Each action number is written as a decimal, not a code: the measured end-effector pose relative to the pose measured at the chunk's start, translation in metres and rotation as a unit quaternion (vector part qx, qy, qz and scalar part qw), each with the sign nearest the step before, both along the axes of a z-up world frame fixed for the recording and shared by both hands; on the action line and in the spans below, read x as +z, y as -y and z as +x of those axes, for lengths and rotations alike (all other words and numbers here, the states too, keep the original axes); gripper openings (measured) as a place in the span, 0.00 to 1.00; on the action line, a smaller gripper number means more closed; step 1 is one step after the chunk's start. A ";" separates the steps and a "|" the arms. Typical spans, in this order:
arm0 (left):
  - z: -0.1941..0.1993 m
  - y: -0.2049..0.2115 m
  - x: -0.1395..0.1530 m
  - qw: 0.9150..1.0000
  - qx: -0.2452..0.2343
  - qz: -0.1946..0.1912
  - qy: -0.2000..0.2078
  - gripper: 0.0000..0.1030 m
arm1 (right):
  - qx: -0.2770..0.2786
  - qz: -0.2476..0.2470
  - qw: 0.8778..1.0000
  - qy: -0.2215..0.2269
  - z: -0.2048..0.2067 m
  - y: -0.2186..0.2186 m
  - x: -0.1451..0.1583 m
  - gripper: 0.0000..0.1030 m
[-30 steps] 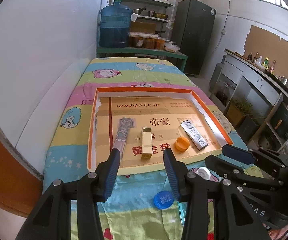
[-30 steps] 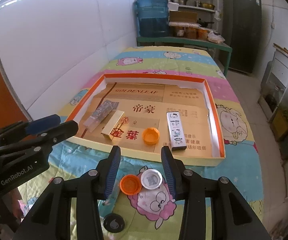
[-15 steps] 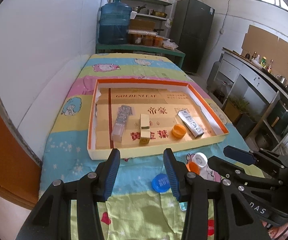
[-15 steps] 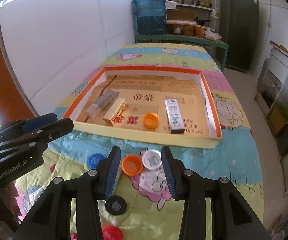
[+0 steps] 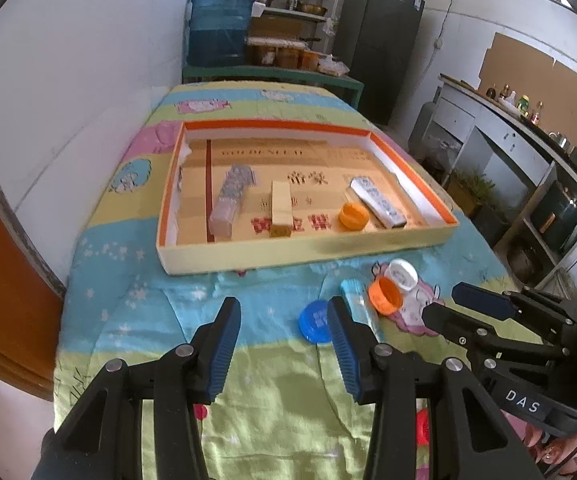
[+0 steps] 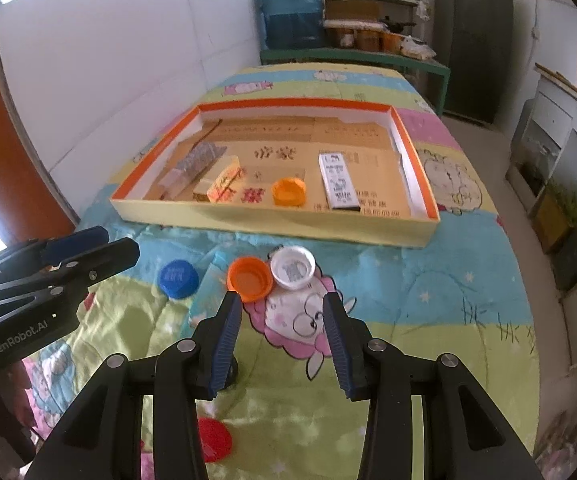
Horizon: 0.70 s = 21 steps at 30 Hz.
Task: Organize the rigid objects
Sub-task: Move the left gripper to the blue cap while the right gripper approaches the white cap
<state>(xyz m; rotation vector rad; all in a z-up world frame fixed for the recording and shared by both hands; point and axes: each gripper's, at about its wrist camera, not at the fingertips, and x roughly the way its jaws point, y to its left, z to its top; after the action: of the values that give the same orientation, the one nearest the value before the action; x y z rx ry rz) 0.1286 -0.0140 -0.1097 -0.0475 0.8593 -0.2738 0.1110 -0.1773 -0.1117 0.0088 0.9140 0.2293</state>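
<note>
An orange-rimmed shallow box [image 5: 308, 254] [image 6: 272, 228] lies on the quilted table. Inside it are a clear case [image 5: 230, 196], a gold box [image 5: 280, 208], an orange cap [image 5: 353, 216] [image 6: 288, 192] and a white printed box [image 5: 376, 200] [image 6: 338, 186]. On the quilt in front lie an orange cap [image 5: 385, 295] [image 6: 248, 278], a white cap [image 5: 402, 274] [image 6: 292, 268], a blue cap [image 5: 315, 321] [image 6: 178, 278], a light-blue tube [image 5: 358, 300], a black cap [image 6: 230, 372] and a red cap [image 6: 212, 438]. My left gripper [image 5: 284, 340] is open and empty. My right gripper [image 6: 284, 338] is open and empty, just behind the orange and white caps.
A white wall [image 5: 68, 80] runs along the table's left side. A blue water jug [image 5: 220, 28] and shelves stand at the far end. A counter [image 5: 508, 140] and floor lie to the right.
Both grippers have drawn back and up from the box. More of the quilt and the loose caps in front of the box have come into view. Both stay open.
</note>
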 end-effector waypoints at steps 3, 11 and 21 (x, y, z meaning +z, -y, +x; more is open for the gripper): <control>-0.001 0.002 -0.006 1.000 -0.005 0.003 -0.007 0.44 | -0.002 0.000 1.000 -0.008 -0.001 0.001 -0.006 0.42; -0.002 0.006 -0.014 1.000 -0.016 0.006 -0.017 0.44 | -0.005 0.003 1.000 -0.019 -0.002 0.004 -0.016 0.42; 0.004 0.017 -0.022 0.999 -0.031 0.017 -0.026 0.44 | -0.005 0.007 1.000 -0.022 0.003 0.004 -0.018 0.42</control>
<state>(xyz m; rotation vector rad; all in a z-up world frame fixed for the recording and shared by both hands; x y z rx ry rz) 0.1324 -0.0308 -0.1312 0.0038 0.9183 -0.3164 0.1141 -0.1816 -0.1301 0.0321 0.9556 0.2269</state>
